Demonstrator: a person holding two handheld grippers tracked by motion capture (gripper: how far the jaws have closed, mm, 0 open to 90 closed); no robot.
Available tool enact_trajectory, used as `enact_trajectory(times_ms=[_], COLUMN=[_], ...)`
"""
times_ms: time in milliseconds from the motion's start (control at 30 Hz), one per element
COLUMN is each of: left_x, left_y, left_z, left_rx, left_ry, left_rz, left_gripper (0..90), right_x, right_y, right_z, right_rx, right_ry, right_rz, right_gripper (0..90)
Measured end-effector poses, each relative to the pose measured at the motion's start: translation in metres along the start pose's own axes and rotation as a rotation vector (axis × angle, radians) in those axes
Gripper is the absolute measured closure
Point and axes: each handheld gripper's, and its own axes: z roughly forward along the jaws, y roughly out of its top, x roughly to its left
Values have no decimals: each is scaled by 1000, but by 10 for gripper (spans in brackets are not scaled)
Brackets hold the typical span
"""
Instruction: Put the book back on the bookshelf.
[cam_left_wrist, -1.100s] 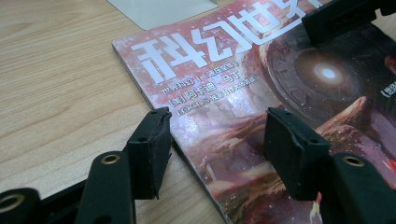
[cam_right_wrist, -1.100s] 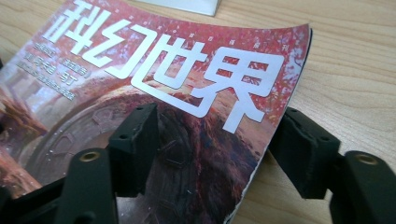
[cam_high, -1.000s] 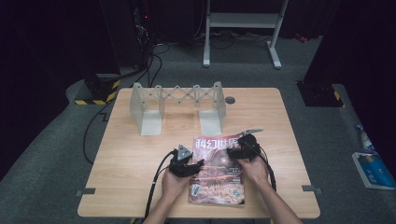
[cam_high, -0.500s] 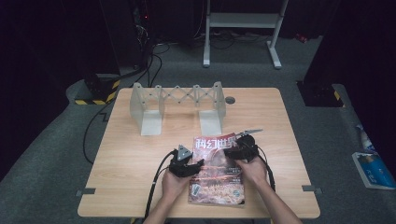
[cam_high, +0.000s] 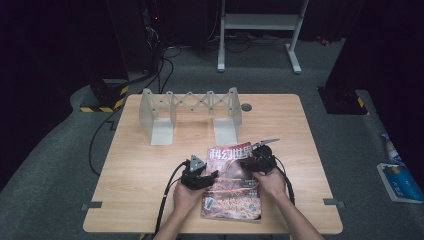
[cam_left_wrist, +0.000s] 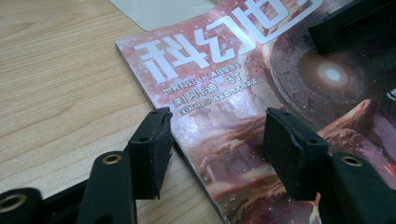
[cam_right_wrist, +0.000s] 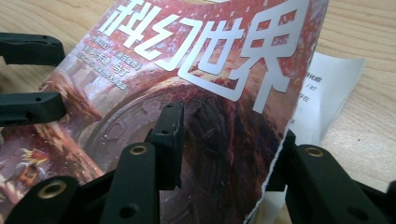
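Down at the near edge of the table (cam_high: 150, 150), the right hand-held gripper (cam_high: 257, 159) has just been closing, its jaws astride the lifted cover edge of the magazine (cam_high: 232, 190), not yet pinching it. The left hand-held gripper (cam_high: 200, 176) sits spread over the spine side, one jaw on the wood, one on the cover. Glossy, light and floppy, that cover would likely slip or tear; gripping near the spine looks safer. Beyond stands a grey rack (cam_high: 190, 112).
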Motion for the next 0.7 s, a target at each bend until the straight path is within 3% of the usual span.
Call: enact_trajectory(times_ms=[267, 433, 567, 700], left_x=[0, 2, -1, -1], left_y=[0, 1, 1, 1], left_z=[0, 0, 1, 2], left_rx=[0, 2, 14, 16], left_ry=[0, -4, -7, -4], left_rz=[0, 13, 27, 26], left_gripper=[422, 418, 320, 285], right_x=[2, -1, -1, 2], right_y=[0, 0, 0, -1], right_z=[1, -3, -5, -7], right_rx=[0, -10, -14, -17], right_ry=[20, 29, 44, 57], right_rz=[-8, -9, -25, -48], right_gripper=[591, 697, 778, 813])
